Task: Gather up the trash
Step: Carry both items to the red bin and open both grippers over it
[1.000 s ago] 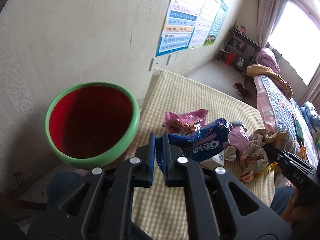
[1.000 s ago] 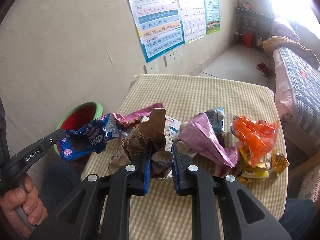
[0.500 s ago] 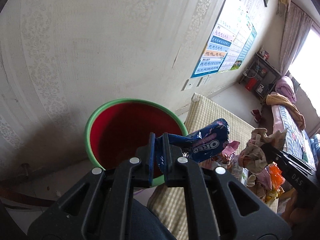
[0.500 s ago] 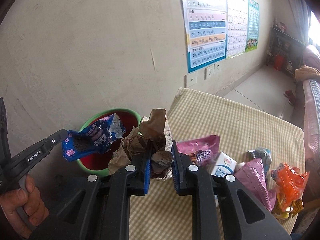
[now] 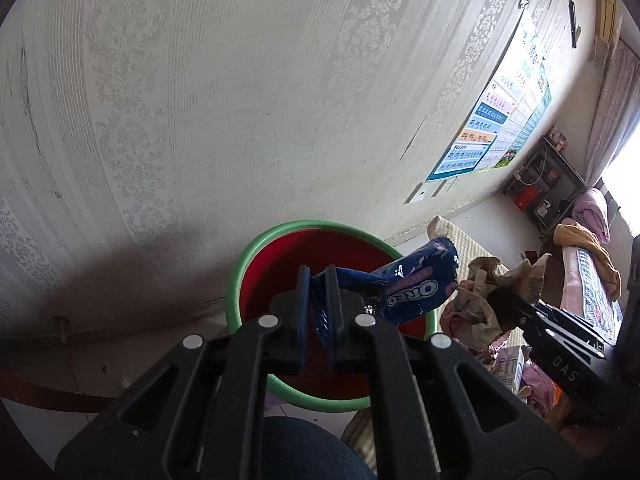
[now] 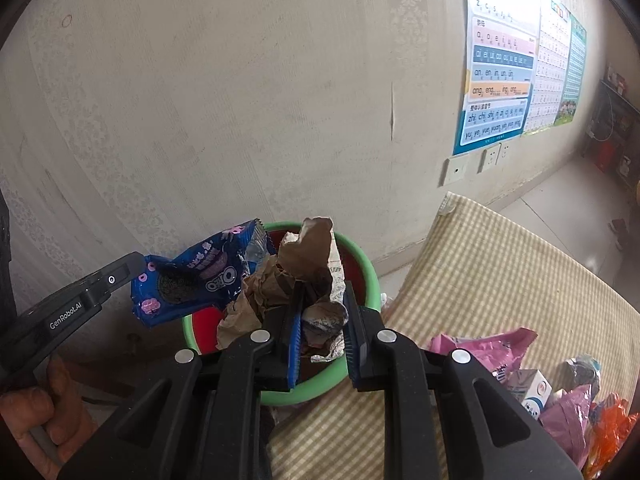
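**Both claws over the bin, each with a load**

Nearest the lens in the left wrist view, the left claw (image 5: 316, 300) was pinching one crimped end of the blue Oreo wrapper (image 5: 408, 286). The wrapper's long axis ran forward and to the right from the fingertips, so most of its length hung over the red inside of the green-rimmed bin (image 5: 256, 256) — the free end reached past the bin's right rim, toward the worktop side.

In the right wrist view, the right claw (image 6: 320, 328) was clamped on a wad of crumpled brown paper (image 6: 280, 280). The wad stood up above the fingers and sat in front of the bin's opening; whether it hung squarely over the hollow or nearer the close rim could not be told.

The bin lay below and just ahead of both claws, with the left one seemingly deeper over it. Judging by this, the release turned on the wrapper's far end clearing the rim.

Farther right, the checked worktop (image 6: 500, 264) carried more trash — a pink packet (image 6: 488, 344), a small white carton (image 6: 532, 392), an orange wrapper (image 6: 612, 436) — well apart from the bin.
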The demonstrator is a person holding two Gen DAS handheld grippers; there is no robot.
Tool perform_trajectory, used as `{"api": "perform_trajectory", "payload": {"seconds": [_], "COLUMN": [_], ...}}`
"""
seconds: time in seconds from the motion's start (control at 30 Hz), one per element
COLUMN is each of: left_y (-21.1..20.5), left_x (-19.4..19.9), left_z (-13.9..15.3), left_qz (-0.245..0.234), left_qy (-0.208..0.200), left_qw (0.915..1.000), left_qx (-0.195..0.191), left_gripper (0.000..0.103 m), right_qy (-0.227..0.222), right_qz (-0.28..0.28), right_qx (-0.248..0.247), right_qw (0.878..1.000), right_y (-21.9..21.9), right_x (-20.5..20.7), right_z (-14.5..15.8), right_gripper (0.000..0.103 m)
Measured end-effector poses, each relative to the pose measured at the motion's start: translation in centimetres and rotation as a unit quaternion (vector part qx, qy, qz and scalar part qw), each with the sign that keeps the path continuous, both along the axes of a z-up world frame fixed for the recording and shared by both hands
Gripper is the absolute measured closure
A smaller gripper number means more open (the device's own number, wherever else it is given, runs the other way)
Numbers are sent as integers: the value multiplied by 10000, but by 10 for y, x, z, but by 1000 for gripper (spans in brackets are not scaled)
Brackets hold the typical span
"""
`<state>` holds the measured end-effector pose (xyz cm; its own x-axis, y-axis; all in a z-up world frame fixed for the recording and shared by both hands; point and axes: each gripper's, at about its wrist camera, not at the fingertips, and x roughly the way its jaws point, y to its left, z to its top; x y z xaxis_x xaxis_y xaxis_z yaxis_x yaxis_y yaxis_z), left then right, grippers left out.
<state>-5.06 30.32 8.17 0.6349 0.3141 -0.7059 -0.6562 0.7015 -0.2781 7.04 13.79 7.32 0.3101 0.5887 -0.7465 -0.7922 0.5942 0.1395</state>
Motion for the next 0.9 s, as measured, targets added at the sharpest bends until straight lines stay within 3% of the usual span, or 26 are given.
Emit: {"api": "perform_trajectory", "payload": {"seconds": [0.2,0.27,0.3,0.37,0.4,0.73,0.9], "left_y": [18,22,24,25,24,-2,-33], "left_x": [2,5,6,7,7,11,14], "left_z": [-10,-13,-13,-13,-13,-4,2], "left_qz": [129,130,132,126,121,-182,-468], "left_qy": [70,85,87,72,58,5,5], "left_qw": [9998,9997,9997,9997,9998,9998,9989], "left_qx": [-141,-185,-192,-175,-152,-89,-12], "left_gripper": [95,88,79,63,55,12,6], "right_qy": [165,247,269,274,279,407,403], "right_qz": [80,84,76,53,42,-199,-450], "right_qx": [-202,-255,-253,-253,-242,-56,-15], "right_qw": [9996,9993,9993,9993,9993,9990,9982], "right_y": [25,30,32,33,33,0,-39], "right_x": [10,15,16,17,18,16,3], "right_z": [-21,-28,-29,-32,-32,-17,-11], "right_gripper": [78,68,58,49,47,36,32]}}
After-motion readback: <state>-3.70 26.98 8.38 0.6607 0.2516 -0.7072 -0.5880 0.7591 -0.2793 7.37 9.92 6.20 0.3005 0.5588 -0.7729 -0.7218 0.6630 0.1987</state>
